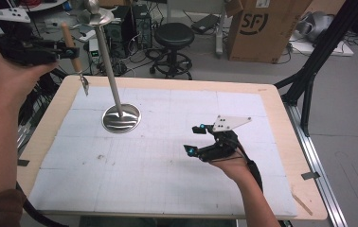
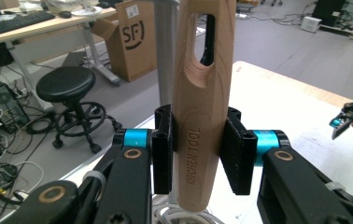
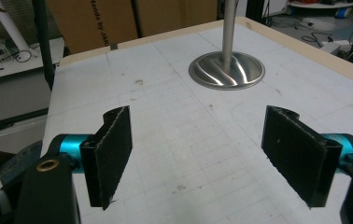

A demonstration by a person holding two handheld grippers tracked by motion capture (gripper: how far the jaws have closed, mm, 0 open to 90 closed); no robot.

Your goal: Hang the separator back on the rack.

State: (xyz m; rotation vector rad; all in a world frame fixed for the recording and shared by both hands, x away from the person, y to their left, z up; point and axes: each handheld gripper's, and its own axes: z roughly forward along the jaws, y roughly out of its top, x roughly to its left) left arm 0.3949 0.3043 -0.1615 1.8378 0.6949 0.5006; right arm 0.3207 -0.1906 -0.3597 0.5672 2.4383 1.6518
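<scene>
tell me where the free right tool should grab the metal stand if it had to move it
Grip the thin upright pole low down, just above the round base, coming in level from the right tool's own side. The base is a flat, shallow disc lying on the mat, so there is little edge to pinch; the pole is narrow enough for the wide-open jaws. A low hold probably limits tipping.

Even, fairly bright indoor light falls from overhead, with no hard shadows. The mat (image 1: 167, 142) reads pale and slightly washed out. The stand's base (image 1: 121, 118) carries bright streaked glare, seen again in the right gripper view (image 3: 226, 70). The high view is soft and low in detail, and blurrier toward the corners away from the base. In the left gripper view the handle (image 2: 202, 102) is sharp, while the jaws below it smear.
</scene>
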